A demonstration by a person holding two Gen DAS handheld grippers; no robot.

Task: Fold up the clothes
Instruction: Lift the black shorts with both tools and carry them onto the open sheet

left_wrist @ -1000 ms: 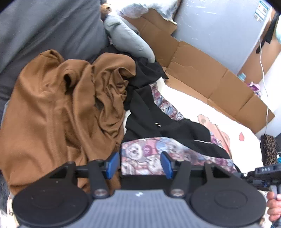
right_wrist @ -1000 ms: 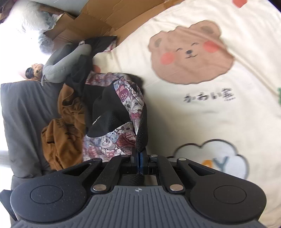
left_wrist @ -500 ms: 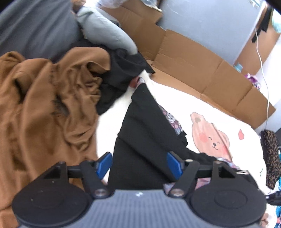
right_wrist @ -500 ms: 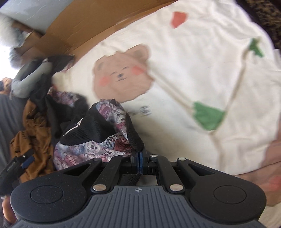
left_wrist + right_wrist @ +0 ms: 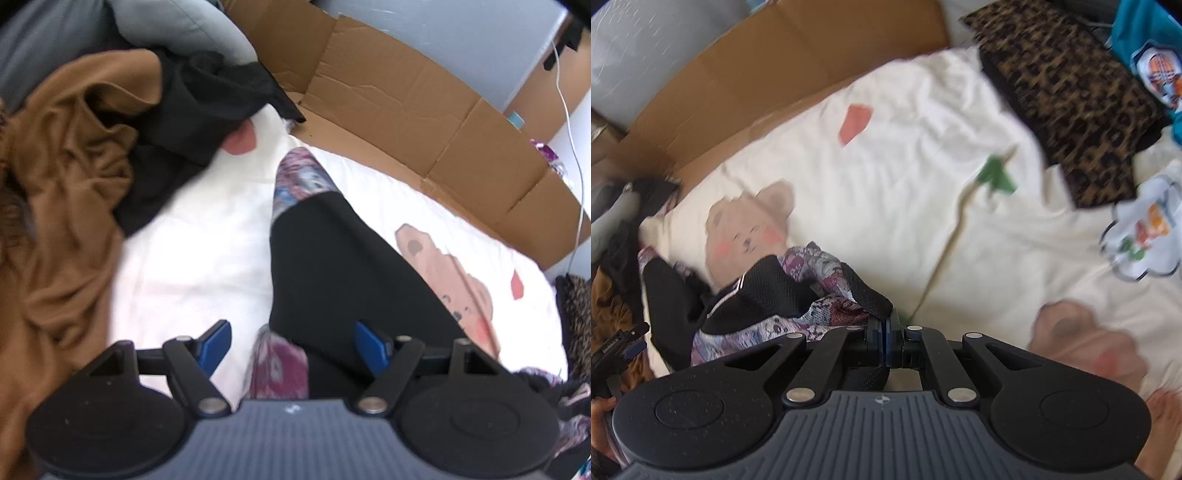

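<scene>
right gripper (image 5: 884, 334) has dragged the garment (image 5: 768, 291) clear of the pile (image 5: 66, 177) — left gripper (image 5: 293, 341) empty.

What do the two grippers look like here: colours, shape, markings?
Both match. The left gripper has blue finger pads on black linkage arms with silver pivot screws, two round black discs, and a grey ribbed centre plate with a small white mark. The right gripper has the same build, blue pads, a speckled black finish and a small compass-like mark on its ribbed plate. No cables or sleeves show.
</scene>
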